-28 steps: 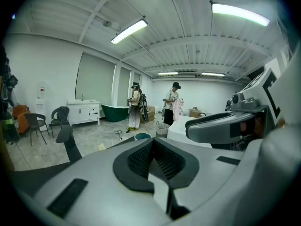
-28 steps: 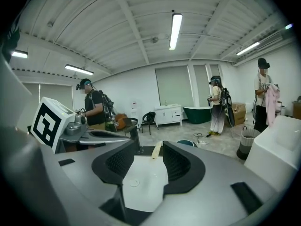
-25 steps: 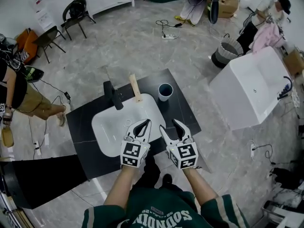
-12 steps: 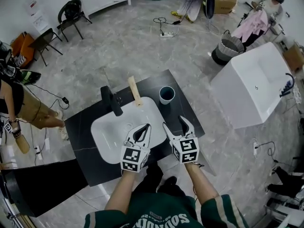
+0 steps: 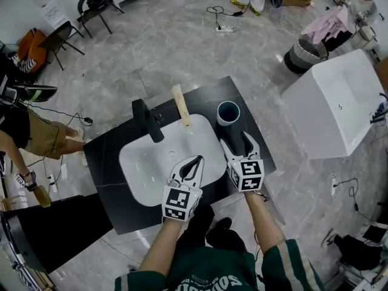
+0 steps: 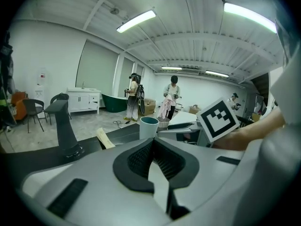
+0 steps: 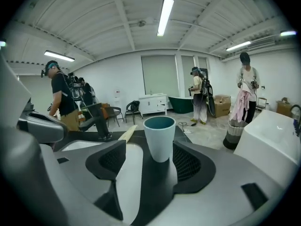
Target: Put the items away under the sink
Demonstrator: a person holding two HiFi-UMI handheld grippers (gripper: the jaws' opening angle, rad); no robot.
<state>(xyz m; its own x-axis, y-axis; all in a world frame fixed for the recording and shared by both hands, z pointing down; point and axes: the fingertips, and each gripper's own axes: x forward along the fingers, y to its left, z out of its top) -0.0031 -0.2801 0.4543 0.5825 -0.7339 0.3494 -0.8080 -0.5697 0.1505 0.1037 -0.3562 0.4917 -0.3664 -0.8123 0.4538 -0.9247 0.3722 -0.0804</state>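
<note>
A pale cup with a teal inside [image 5: 228, 112] stands on the black counter [image 5: 106, 162] at the right of the white basin [image 5: 145, 168]. My right gripper [image 5: 235, 139] hovers just short of the cup and is open; its jaws have just been opening, with nothing between them. In the right gripper view the cup [image 7: 160, 136] stands a little beyond the gripper [image 7: 149, 166]. A wooden-handled item [image 5: 182, 105] lies behind the basin, beside the black tap [image 5: 147, 120]. My left gripper [image 5: 197, 159] is shut and empty over the basin's front right; its tips [image 6: 153, 142] meet.
A large white tub [image 5: 339, 108] stands on the floor at the right, with a bin [image 5: 302, 56] behind it. A black panel [image 5: 54, 223] sticks out at the counter's lower left. Chairs [image 5: 97, 5], floor cables and a person [image 5: 24, 132] are around the room.
Both grippers have sunk toward the counter. The right one has moved forward to the cup and its jaws have spread wider. The left one stays shut over the basin.
</note>
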